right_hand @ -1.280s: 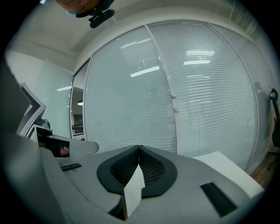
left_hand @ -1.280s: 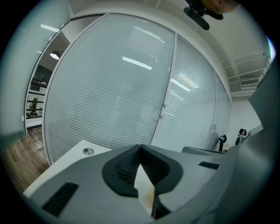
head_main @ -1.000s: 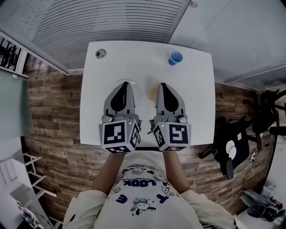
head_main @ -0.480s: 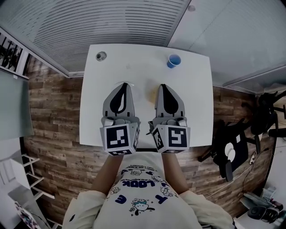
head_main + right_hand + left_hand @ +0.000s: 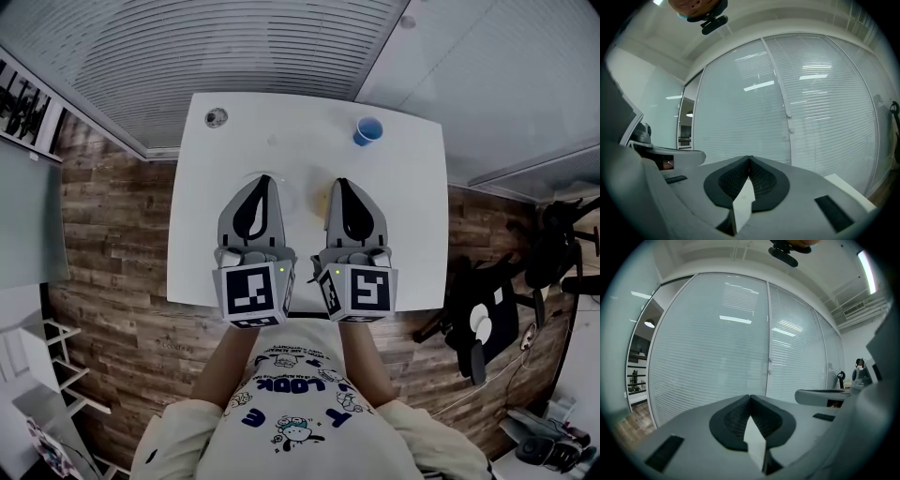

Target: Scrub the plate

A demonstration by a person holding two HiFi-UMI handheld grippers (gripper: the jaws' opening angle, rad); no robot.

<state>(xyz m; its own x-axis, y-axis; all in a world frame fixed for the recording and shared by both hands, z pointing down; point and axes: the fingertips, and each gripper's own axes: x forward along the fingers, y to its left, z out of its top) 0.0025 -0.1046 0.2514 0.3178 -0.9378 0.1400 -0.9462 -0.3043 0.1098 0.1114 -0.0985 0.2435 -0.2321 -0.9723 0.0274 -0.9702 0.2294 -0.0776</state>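
Note:
In the head view a white plate (image 5: pixel 292 195) lies on the white table (image 5: pixel 403 234), mostly hidden under my left gripper (image 5: pixel 262 178). A yellowish sponge (image 5: pixel 322 199) lies just right of it, partly covered by my right gripper (image 5: pixel 339 181). Both grippers hover side by side over the table's near half, pointing away from me. Each is shut with nothing between its jaws. The left gripper view shows its tips (image 5: pixel 750 396) pressed together against a glass wall. In the right gripper view the tips (image 5: pixel 749 157) are likewise together.
A blue cup (image 5: pixel 367 130) stands at the table's far right, a small dark round object (image 5: pixel 216 117) at the far left corner. Blinds behind a glass wall (image 5: pixel 740 343) face both grippers. A dark chair (image 5: pixel 478 319) stands right of the table.
The left gripper has rolled slightly, so its marker cube faces me more squarely. Neither gripper has shifted noticeably, and both stay shut.

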